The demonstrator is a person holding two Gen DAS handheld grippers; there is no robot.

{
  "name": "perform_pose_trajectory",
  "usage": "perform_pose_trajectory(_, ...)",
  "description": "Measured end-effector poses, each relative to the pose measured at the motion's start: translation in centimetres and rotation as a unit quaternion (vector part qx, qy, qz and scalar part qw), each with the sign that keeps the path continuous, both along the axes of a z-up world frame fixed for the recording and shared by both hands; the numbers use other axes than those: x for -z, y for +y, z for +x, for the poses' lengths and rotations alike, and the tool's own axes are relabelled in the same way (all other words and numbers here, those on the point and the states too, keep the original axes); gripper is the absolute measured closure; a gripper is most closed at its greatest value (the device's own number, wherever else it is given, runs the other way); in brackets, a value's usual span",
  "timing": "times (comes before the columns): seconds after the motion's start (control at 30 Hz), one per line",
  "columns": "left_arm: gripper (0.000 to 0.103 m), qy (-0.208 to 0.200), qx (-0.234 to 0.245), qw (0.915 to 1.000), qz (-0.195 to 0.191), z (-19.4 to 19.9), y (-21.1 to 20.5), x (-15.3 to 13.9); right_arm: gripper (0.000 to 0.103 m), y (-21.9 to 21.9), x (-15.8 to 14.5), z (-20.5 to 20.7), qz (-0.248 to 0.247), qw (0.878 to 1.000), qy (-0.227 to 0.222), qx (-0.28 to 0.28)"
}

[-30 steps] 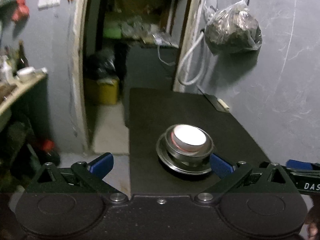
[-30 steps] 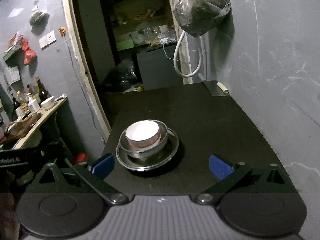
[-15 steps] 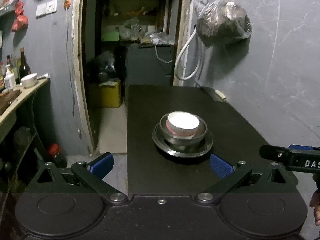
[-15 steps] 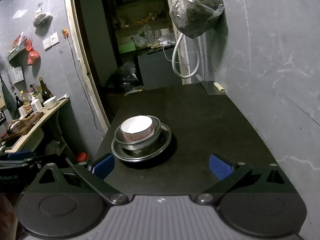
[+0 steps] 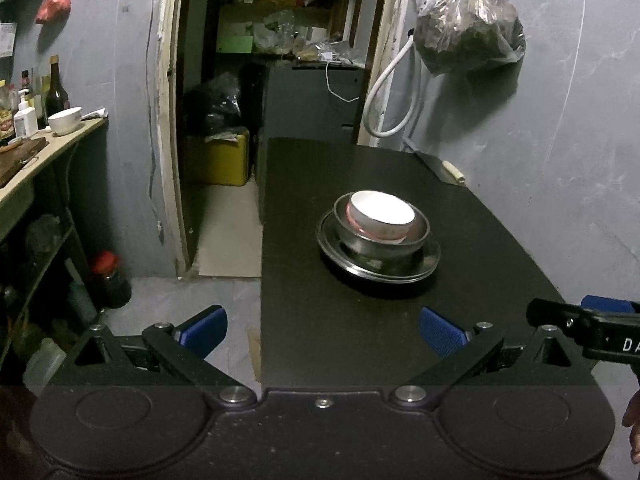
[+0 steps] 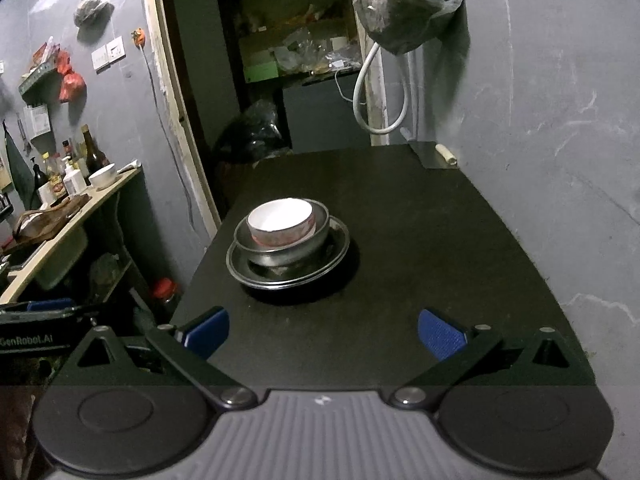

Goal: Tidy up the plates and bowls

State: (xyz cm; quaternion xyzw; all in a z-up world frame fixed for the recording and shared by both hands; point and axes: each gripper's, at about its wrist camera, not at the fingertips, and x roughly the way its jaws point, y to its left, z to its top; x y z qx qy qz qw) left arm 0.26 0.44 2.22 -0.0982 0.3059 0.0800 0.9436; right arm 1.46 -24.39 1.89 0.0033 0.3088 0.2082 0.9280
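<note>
Both grippers have backed off, jaws wide, empty. Nested stack — white ceramic bowl [image 6: 280, 218] in steel bowl [image 6: 282, 240] on steel plate [image 6: 288, 272] — sits ahead on black desk [image 6: 420, 240]: left-of-centre for right gripper [image 6: 322, 332], right-of-centre for left gripper [image 5: 320, 330].

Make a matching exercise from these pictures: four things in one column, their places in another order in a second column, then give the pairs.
Things:
1. white bowl
2. metal bowl
3. metal plate
4. plastic bag

Places:
A. hanging on the wall
B. bottom of the stack, on the black table
C. top of the stack, inside another bowl
D. middle of the stack, on the plate

Pairs: 1-C, 2-D, 3-B, 4-A
</note>
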Motion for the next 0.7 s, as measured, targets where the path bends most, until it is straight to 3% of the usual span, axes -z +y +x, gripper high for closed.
perform_pose_trajectory(0.7, 0.001, 0.007, 0.000, 1.0000, -0.003, -0.1, 1.5, 0.1, 0.000, 1.3, 0.1, 0.5, -0.006, 1.000, 0.006, -0.008)
